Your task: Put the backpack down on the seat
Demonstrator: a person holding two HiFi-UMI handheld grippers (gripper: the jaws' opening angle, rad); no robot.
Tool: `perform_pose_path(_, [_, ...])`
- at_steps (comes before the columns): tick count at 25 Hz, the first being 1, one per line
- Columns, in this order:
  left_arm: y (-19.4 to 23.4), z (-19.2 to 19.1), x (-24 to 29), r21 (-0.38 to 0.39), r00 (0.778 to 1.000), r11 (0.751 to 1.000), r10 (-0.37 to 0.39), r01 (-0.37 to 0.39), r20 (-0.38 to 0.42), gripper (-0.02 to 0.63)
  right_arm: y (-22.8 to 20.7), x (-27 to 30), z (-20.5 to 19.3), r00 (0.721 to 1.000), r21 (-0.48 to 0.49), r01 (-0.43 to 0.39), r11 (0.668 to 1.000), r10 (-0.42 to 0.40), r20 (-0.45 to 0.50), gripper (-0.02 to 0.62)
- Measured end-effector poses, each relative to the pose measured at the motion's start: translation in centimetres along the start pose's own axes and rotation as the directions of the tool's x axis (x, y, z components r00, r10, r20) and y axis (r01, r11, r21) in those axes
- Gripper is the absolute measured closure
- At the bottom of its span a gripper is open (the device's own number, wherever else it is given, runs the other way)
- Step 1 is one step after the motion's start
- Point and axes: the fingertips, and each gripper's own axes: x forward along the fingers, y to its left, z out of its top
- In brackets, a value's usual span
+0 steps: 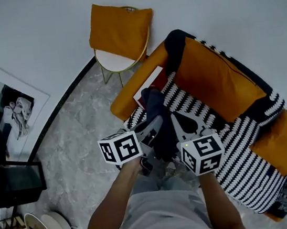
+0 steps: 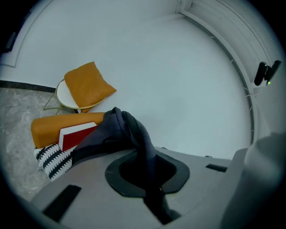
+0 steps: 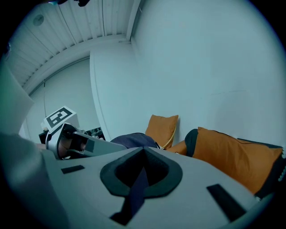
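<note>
A dark navy backpack [image 1: 156, 119] hangs over the front edge of the sofa seat [image 1: 232, 141], which has a black-and-white striped cover. Both grippers hold it from below in the head view. My left gripper [image 1: 154, 128] is shut on a fold of the backpack's dark fabric [image 2: 134, 134]; the fabric runs down between the jaws. My right gripper [image 1: 180, 125] is shut on a narrow dark blue strap [image 3: 138, 185]. In the right gripper view, the backpack's rounded top [image 3: 133, 140] shows just beyond the jaws, with the left gripper beside it.
A red-and-white book [image 1: 149, 84] lies on the sofa's orange armrest [image 1: 130, 94]. Large orange cushions [image 1: 218, 77] line the sofa back. A small round chair with an orange cushion [image 1: 119, 31] stands against the wall. A framed picture [image 1: 18, 117] leans at the left.
</note>
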Motion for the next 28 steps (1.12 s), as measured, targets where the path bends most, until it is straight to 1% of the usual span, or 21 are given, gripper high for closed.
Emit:
perform_pose_path(6, [1.3,1.7,4.1,0.023,0.995,0.998,-0.050,0.052,-0.081,0.580,-2.8,2.4,0.4,0.998,0.033,0.059,0.998,-0.059,0.002,0.594])
perform_pose_path(11, [3.3,2.7,7.0,0.033,0.983,0.995,-0.087,0.093,-0.163,0.580,-5.7,4.9,0.7,0.991,0.056,0.137,0.989,-0.137,0.003,0.594])
perform_pose_path(20, [7.4,5.0,11.6,0.057,0.938,0.982,-0.153,0.179,-0.310,0.580,-9.2,9.9,1.4,0.966,0.105,0.254,0.961,-0.258,0.020,0.594])
perform_pose_path(23, [8.6,5.7,13.2,0.067,0.922,0.977,-0.166,0.201,-0.349,0.580,-10.2,11.3,1.2,0.957,0.128,0.283,0.951,-0.288,0.024,0.594])
perform_pose_path(28, [10.8,6.4,15.2,0.061,0.896,0.970,-0.192,0.235,-0.401,0.580,-11.3,13.3,0.2,0.945,0.166,0.322,0.932,-0.328,0.008,0.594])
